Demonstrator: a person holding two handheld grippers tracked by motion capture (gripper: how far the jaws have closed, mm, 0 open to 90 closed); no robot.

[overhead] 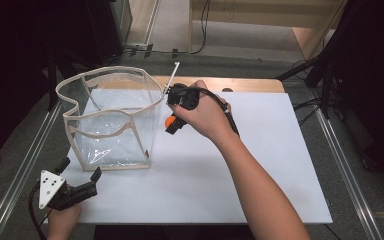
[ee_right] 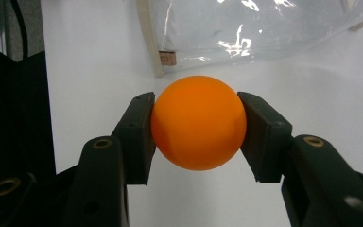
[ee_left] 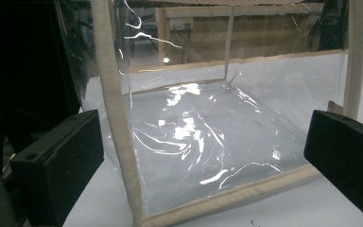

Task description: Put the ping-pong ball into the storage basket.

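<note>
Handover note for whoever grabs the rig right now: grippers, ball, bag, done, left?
Right gripper: shut on the orange ball, held beside the clear bag's right wall.
Left gripper: open, holding nothing, at the bag's near corner, jaws either side of the cream trim.
Bag: upright on the white board, top open, nothing inside.
Done: ball picked up.
Left: probably lift it over the rim and release inside.

A white board [overhead: 260,165] tops a wooden table [overhead: 252,84] on grey floor [overhead: 245,37], darkness either side.

Bag [overhead: 112,120] on table's [overhead: 260,175] left — ball [overhead: 170,121] just right of it, in right gripper [overhead: 172,125].
</note>
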